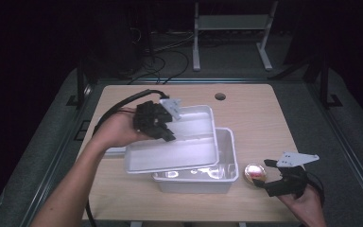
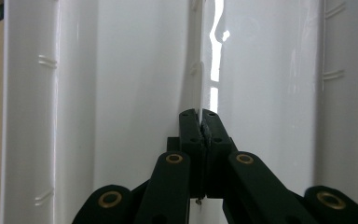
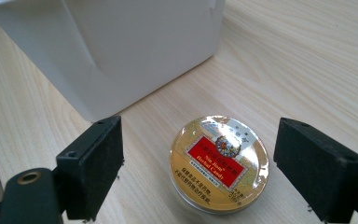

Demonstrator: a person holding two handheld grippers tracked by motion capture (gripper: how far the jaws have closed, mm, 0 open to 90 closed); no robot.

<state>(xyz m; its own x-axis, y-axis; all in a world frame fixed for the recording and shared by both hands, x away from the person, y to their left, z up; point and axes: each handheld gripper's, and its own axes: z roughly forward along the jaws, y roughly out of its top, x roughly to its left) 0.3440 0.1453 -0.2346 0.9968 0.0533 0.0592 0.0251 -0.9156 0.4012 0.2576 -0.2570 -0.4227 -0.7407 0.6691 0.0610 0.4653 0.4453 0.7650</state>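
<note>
Left gripper pinching the white lid, tilted over the bin
Right gripper view is showing fingers spread wide around the candy tin, sitting on the tabletop beside the bin

A box was set near the front edge of the table, toward its middle. A lid was held tilted over the box's left and rear parts, its rim clamped by the left gripper at the lid's left side. A round tin was placed just right of the box, between the spread jaws of the right gripper.
</note>
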